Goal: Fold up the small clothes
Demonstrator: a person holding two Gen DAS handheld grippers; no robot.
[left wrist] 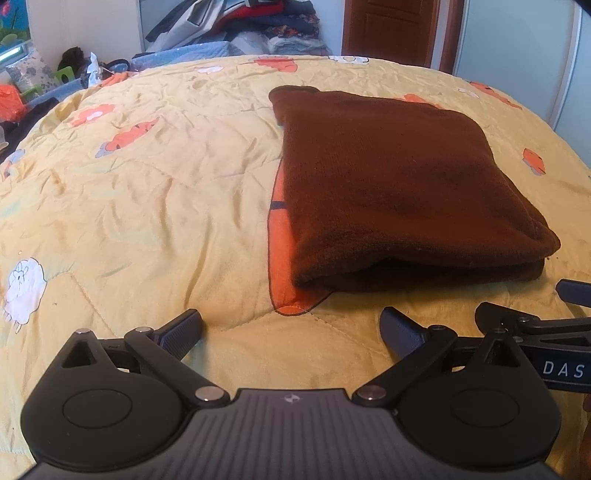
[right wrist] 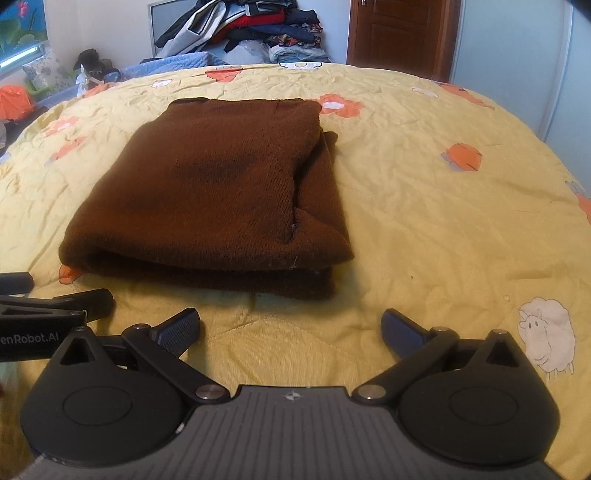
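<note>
A brown fleecy garment (left wrist: pixel 402 184) lies folded into a thick rectangle on the yellow quilt (left wrist: pixel 147 184). In the right wrist view the garment (right wrist: pixel 218 192) sits ahead and left, with layered edges on its right side. My left gripper (left wrist: pixel 291 332) is open and empty, just short of the garment's near edge. My right gripper (right wrist: pixel 291 332) is open and empty, also just short of the near edge. The right gripper's fingers (left wrist: pixel 517 321) show at the right edge of the left wrist view; the left gripper's fingers (right wrist: pixel 74 299) show at the left edge of the right wrist view.
The quilt (right wrist: pixel 443 221) has orange flower and white sheep prints. A pile of clothes (right wrist: pixel 251 33) lies beyond the bed's far edge. A wooden door (right wrist: pixel 402 33) stands at the back right. Clutter (left wrist: pixel 22 96) sits at the far left.
</note>
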